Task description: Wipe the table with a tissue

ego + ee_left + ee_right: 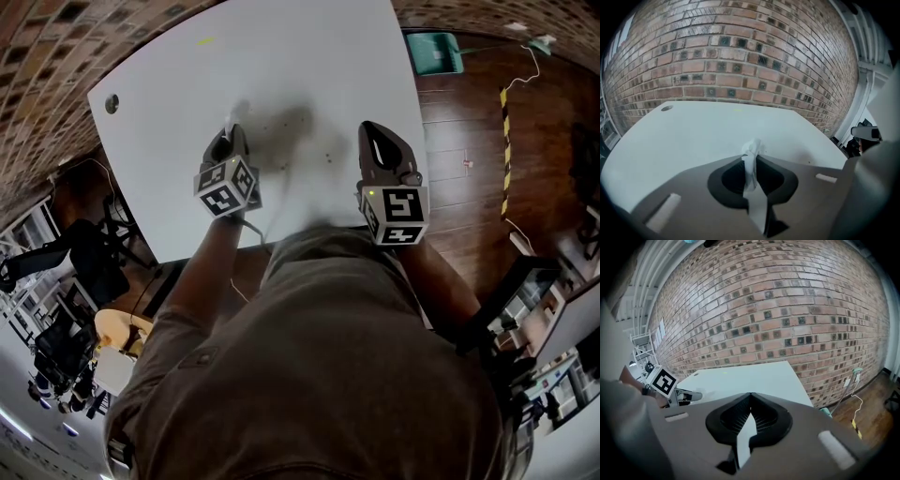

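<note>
A white table [281, 66] fills the upper middle of the head view. My left gripper [231, 131] hangs over its near left part, shut on a crumpled white tissue [751, 154] that sticks up between the jaw tips. In the head view the tissue [236, 113] pokes out ahead of the jaws. My right gripper [372, 131] hovers over the table's near right part, its jaws shut with nothing between them. In the right gripper view the left gripper [691, 395] shows at the left above the table [754, 378].
A brick wall [740, 61] stands behind the table's far edge. A small round hole [112, 103] marks the table's far left corner. A teal dustpan [434, 52] lies on the wooden floor to the right, beside yellow-black tape [507, 141]. Chairs [66, 253] crowd the left side.
</note>
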### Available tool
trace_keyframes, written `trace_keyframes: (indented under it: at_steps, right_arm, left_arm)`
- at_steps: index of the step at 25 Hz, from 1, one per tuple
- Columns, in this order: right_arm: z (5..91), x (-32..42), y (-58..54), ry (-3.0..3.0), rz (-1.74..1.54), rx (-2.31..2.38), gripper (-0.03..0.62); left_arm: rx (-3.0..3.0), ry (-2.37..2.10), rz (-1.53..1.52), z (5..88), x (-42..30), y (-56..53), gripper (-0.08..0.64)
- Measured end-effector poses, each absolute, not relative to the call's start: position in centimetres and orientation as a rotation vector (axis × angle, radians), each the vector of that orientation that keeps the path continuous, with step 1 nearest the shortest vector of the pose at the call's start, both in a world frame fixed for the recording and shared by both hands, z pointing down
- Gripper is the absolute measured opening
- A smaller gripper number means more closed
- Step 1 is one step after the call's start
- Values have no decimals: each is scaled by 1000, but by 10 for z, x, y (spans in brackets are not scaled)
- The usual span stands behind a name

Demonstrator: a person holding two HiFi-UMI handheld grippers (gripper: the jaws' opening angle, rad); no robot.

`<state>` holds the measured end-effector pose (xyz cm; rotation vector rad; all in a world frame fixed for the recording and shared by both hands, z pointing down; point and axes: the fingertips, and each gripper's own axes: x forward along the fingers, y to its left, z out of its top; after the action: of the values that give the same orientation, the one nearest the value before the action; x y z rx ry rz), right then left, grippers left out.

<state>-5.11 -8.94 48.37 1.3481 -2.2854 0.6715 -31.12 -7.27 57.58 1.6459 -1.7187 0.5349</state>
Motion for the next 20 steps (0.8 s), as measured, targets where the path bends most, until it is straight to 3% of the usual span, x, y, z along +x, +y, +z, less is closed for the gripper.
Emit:
trace_keyframes:
  at_steps: [20]
  right_arm:
    - [494,-17,-91,-2280,719,1353,14]
  left_arm:
    - [1705,-1645,646,573,-270,-96,34]
